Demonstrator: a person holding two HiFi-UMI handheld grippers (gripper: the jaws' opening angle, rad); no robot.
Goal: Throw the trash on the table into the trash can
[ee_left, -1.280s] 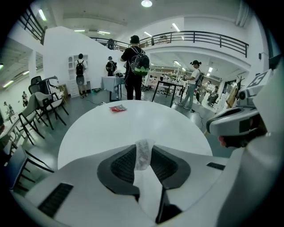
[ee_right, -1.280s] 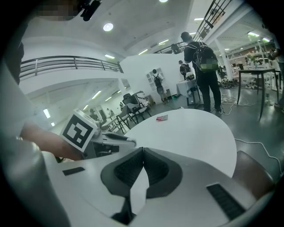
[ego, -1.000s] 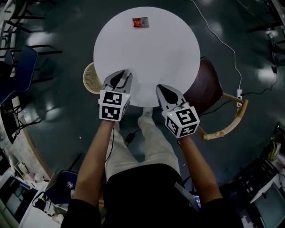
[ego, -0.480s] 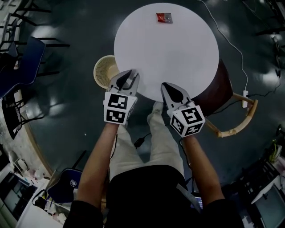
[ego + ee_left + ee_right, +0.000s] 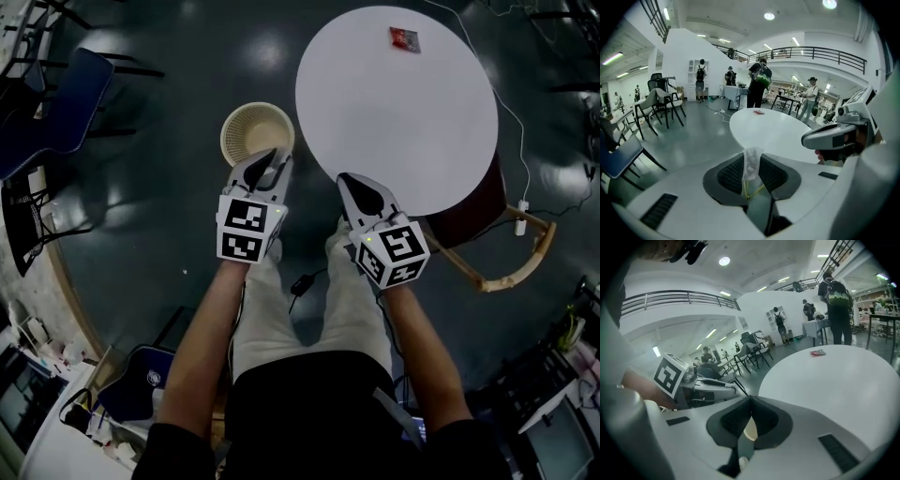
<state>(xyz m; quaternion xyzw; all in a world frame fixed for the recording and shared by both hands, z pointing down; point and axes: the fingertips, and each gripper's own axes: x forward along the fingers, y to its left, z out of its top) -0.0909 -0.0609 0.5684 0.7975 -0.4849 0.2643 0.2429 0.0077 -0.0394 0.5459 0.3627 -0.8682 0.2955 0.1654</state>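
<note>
My left gripper (image 5: 267, 157) is shut on a crumpled clear plastic wrapper (image 5: 750, 157), which sticks up between its dark pads (image 5: 731, 171). In the head view its tips hang over the near rim of the beige woven trash can (image 5: 256, 131) on the floor left of the table. A red snack wrapper (image 5: 405, 38) lies at the far side of the round white table (image 5: 394, 122); it also shows as the red wrapper (image 5: 759, 111) and the red wrapper (image 5: 817, 352). My right gripper (image 5: 353, 180) is shut and holds nothing, just off the table's near-left edge.
A brown chair with a curved wooden arm (image 5: 497, 267) stands at the table's right. A white cable (image 5: 511, 122) runs over the dark floor. A blue chair (image 5: 56, 112) is at far left. Several people (image 5: 759, 82) stand beyond the table.
Both grippers have come off the table's near edge and moved left. The trash can, half hidden under the table before, now shows whole beneath the left gripper's tips.
</note>
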